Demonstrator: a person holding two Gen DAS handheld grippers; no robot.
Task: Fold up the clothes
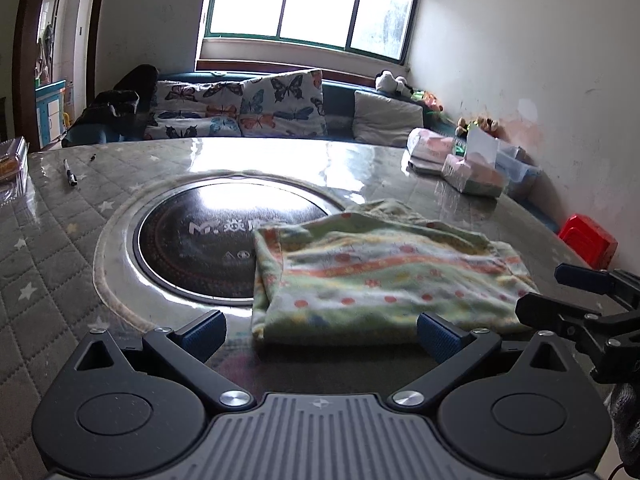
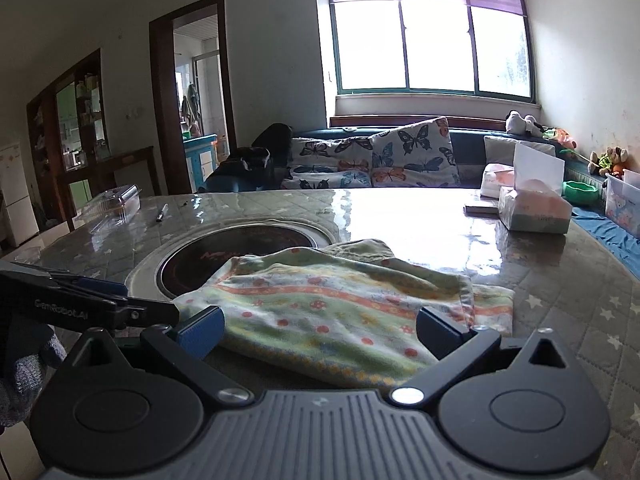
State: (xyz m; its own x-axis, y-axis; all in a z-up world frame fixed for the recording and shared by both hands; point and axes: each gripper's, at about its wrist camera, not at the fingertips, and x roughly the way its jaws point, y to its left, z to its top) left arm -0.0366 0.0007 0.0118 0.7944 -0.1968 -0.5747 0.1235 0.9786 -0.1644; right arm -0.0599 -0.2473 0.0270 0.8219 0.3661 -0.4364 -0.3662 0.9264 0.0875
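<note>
Jaws wide apart on both your left gripper (image 1: 319, 332) and right gripper (image 2: 320, 330), gripping nothing. The garment (image 1: 384, 276) lies folded on the worktop (image 1: 60, 240), its far corner overlapping the hob (image 1: 208, 240). You're hovering just short of its near edge, probably lining up another fold.

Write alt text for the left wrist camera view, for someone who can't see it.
A folded green patterned garment lies on a quilted table, partly over a round inset cooktop, just beyond the left gripper, whose blue-padded jaws stand open and empty. The right gripper enters at the right edge; a butterfly-cushioned sofa sits under a bright window.
</note>
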